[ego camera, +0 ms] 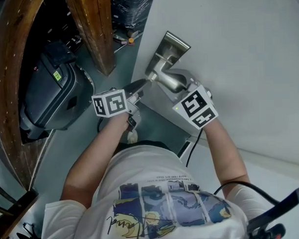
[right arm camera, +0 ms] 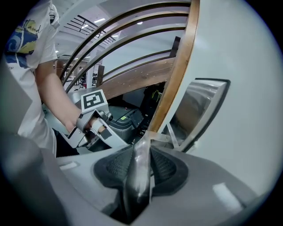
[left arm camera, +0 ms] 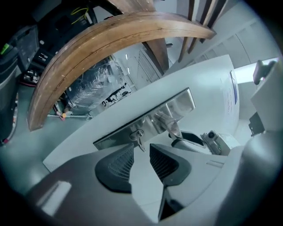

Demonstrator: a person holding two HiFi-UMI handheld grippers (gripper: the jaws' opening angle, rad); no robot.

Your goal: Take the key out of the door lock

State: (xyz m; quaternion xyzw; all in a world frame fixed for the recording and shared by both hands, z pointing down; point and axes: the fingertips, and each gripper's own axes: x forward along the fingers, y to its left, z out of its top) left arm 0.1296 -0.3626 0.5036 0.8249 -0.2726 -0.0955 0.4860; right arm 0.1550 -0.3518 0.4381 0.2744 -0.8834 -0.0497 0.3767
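A small silver key (left arm camera: 138, 137) hangs from the keyhole in the steel lock plate (left arm camera: 177, 103) on the white door (ego camera: 235, 50). My left gripper (left arm camera: 140, 161) is open; the key sits just beyond its tips, in line with the gap, and touches neither pad. In the head view the left gripper (ego camera: 140, 86) points at the plate below the door handle (ego camera: 166, 79), and the key is hidden there. The right gripper (right arm camera: 142, 165) is shut on the door handle (right arm camera: 139, 176), whose lever runs between its pads.
Curved wooden beams (ego camera: 95, 30) rise left of the door. A black case (ego camera: 55, 95) stands on the grey floor at the left. The right gripper view shows the left gripper (right arm camera: 95, 128) and the person's arm close by.
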